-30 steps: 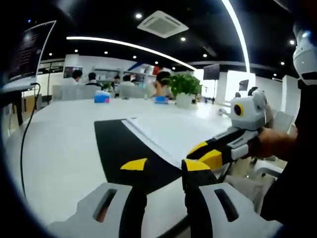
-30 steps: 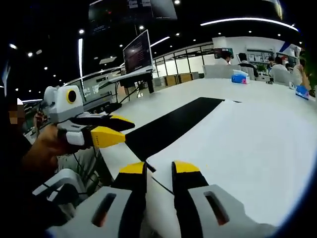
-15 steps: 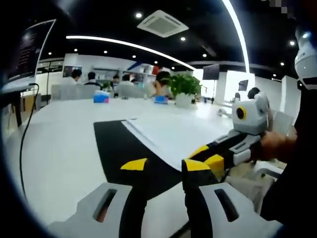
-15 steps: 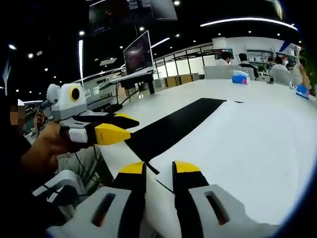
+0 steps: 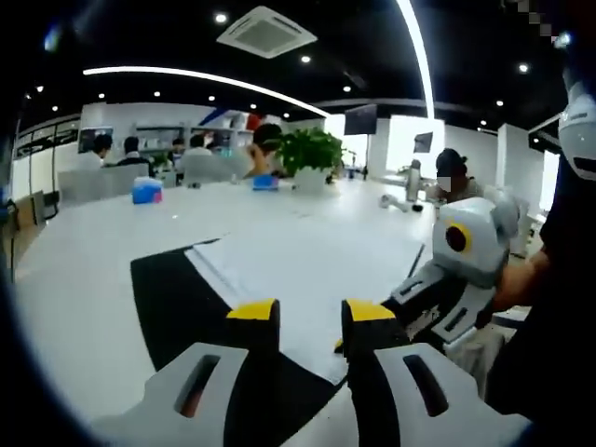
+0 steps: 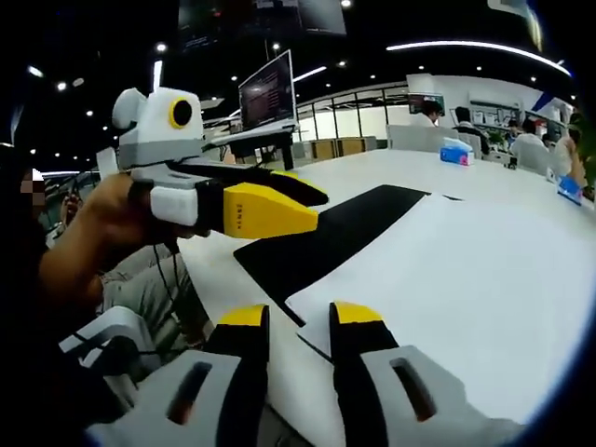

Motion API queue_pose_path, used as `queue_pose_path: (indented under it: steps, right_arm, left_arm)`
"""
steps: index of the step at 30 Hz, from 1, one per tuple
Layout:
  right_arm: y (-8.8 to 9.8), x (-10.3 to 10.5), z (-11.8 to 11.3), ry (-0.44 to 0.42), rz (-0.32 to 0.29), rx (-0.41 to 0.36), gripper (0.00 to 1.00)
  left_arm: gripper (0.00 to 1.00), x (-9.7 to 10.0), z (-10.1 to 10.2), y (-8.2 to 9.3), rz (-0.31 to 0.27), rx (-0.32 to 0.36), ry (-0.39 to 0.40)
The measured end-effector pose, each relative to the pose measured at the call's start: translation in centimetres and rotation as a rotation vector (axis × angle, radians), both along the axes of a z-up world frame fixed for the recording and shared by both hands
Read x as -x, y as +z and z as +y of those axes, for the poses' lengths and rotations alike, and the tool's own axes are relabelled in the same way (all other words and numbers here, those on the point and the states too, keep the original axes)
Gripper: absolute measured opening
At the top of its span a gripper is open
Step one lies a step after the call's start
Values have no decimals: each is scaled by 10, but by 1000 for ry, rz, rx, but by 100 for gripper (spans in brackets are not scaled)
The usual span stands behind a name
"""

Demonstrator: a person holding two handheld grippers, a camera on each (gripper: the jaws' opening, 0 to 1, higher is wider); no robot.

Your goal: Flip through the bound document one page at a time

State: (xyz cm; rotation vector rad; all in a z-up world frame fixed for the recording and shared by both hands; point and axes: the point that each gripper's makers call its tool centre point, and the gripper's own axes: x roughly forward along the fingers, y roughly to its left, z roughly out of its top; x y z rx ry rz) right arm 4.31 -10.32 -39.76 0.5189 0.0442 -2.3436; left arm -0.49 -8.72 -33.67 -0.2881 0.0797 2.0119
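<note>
White counter (image 5: pixel 74 279), long. Black mat (image 5: pixel 172 307) on it; document (image 5: pixel 307 265) lies flat on the mat, top page blank white, its left edge showing a thin stack of sheets.

Left gripper (image 5: pixel 298 312): jaws a narrow gap apart, nothing between them, tips over the document's near edge. In the right gripper view it comes in from the left, above the mat.

Right gripper (image 6: pixel 300 317): jaws slightly parted, empty, hovering at the document's near corner (image 6: pixel 307 321).
</note>
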Motion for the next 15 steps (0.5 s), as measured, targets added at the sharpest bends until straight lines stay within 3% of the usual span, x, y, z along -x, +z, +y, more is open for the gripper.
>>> queue_pose_path:
  steps: [4,8,15]
  right_arm:
    - [-3,-1,-2,10,28,-70,29]
    - [-4,3,0,-19,58,-100,26]
    - [-2,3,1,-40,39,-45,26]
  left_arm:
    - [29,4,18,4,16,19,-58]
    - [28,9,34,-1,-9,30,-101]
    - [28,19,52,-30,-43,133,-157]
